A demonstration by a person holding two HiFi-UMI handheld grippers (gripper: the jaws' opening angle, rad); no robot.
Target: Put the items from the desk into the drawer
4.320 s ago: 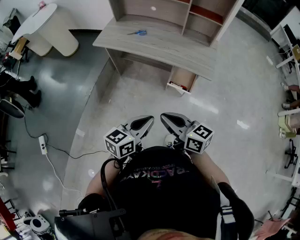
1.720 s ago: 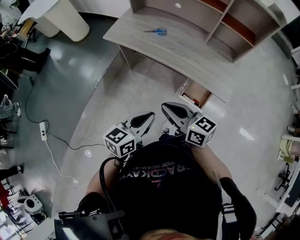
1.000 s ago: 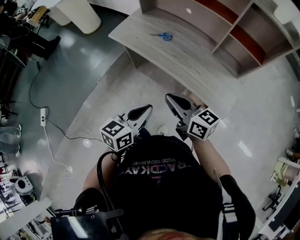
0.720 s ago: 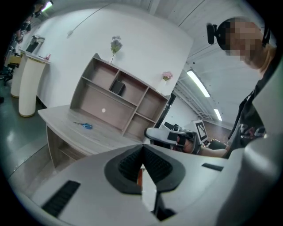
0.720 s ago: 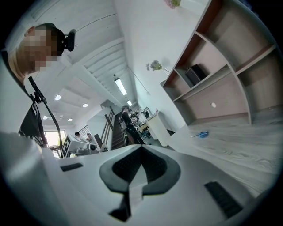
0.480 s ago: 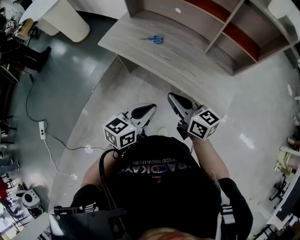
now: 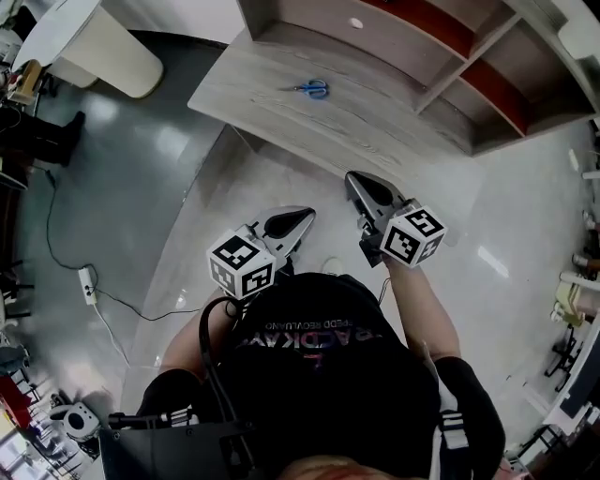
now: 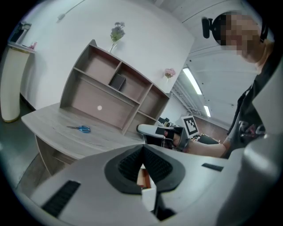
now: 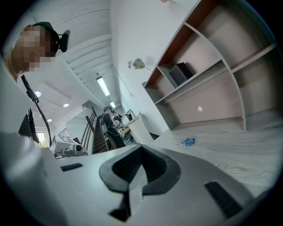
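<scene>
Only the view from the left tool shows the open drawer.

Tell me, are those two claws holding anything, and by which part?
Nothing: left gripper and right gripper are shut, empty; scissors lie on the desk.

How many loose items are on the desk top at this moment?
1: blue-handled scissors lie on the desk top, near the shelf unit. A dark box sits in a shelf compartment, not on the top. The right gripper hides some of the front edge.
</scene>
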